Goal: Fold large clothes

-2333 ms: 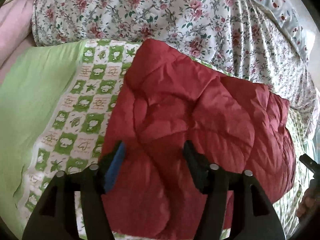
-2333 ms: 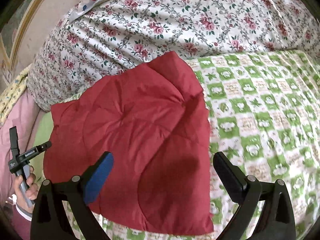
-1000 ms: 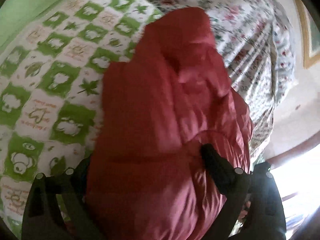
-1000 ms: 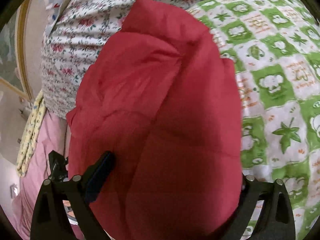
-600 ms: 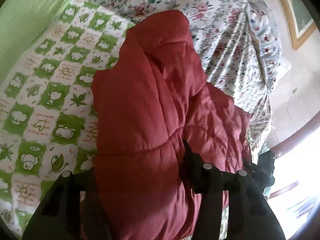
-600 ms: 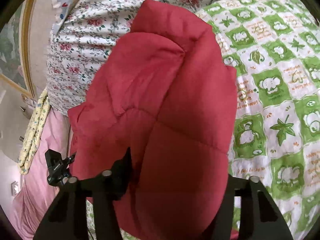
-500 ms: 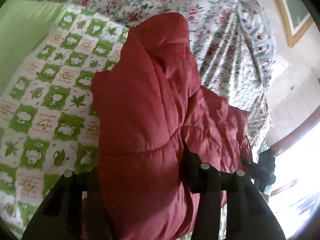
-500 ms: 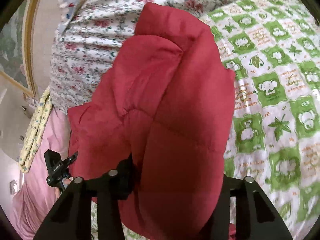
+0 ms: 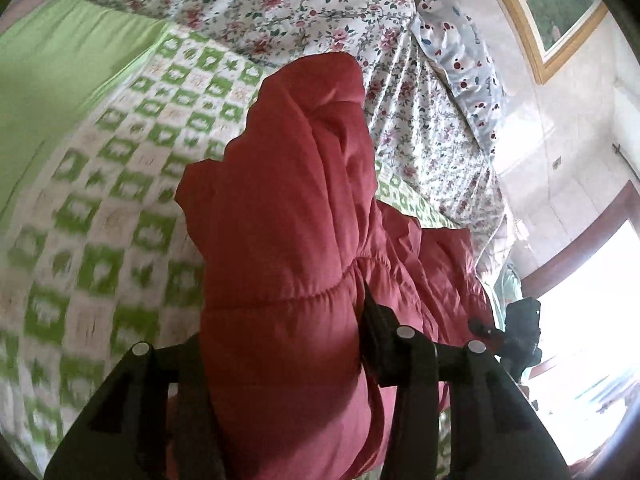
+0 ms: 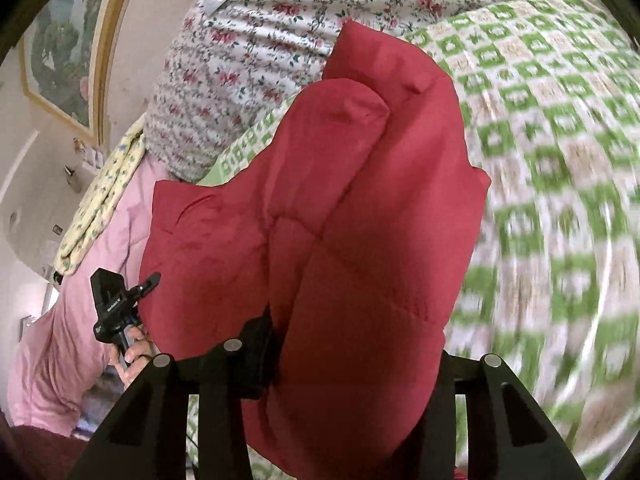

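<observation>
The puffy, quilted red padded jacket point(image 9: 288, 240) is bunched between the jaws of both tools and lifted at its near edge off the bed's green-and-white checked cover point(image 9: 92, 208). The left gripper point(image 9: 280, 364) has a thick wad of the padded cloth clamped between its jaws, which stand narrow around the bulk. The right gripper point(image 10: 352, 364) bites a similar wad; its jaws are closing a touch further, with the red cloth filling the gap between them.

From each set of jaws the garment runs straight ahead and away, its long axis pointing toward the rose-patterned floral quilt point(image 9: 320, 12) heaped at the far side of the bed. The far end point(image 10: 380, 56) appears to rest on the checked cover just short of that quilt — so the free length lies forward of the jaws, not beside them. In the right wrist view the other tool, with the person's hand point(image 10: 132, 352) on it, sits at the left edge of the red bundle, so the two grips are level with one another on the same near edge. Neither hand looks nearer to the far end; a fold forward would likely call for both to carry the held edge together over the part that lies ahead.
</observation>
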Demonstrator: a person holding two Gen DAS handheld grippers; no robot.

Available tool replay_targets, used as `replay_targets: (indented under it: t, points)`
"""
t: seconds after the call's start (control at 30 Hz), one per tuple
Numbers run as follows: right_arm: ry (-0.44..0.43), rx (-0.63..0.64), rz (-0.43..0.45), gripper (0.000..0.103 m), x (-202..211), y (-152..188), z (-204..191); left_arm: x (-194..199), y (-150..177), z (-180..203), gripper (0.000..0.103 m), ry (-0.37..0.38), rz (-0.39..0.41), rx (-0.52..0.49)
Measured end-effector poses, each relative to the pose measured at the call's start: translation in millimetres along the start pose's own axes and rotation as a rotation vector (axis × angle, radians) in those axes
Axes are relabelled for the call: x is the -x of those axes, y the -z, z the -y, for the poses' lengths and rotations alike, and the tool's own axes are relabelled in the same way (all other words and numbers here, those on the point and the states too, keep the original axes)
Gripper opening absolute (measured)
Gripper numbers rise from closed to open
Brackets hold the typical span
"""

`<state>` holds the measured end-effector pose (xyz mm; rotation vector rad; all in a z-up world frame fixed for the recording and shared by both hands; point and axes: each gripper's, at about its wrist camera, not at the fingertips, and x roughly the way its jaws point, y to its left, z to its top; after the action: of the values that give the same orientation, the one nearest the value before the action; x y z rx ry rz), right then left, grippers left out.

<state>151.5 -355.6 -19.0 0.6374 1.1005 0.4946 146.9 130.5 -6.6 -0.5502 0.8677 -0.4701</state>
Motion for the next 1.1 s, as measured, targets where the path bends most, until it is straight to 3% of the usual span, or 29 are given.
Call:
replay_targets:
  t: [0.13,0.37,0.8,1.1]
  points:
    - [-0.001,-0.016,0.004,0.043,2,20,1,10,23,-4,0.042,-0.024,-0.008,-0.004]
    - [0.061,-0.026,0.048,0.052,-9,29,15,-12,37,-16,0.044,-0.174,-0.017,-0.024]
    - [0.103,-0.068,0.07,0.067,-18,28,27,-34,34,-23,0.065,-0.308,0.004,-0.052]
    - [0.188,-0.064,0.096,0.073,-21,23,23,-36,29,-16,0.08,-0.432,0.018,-0.076]
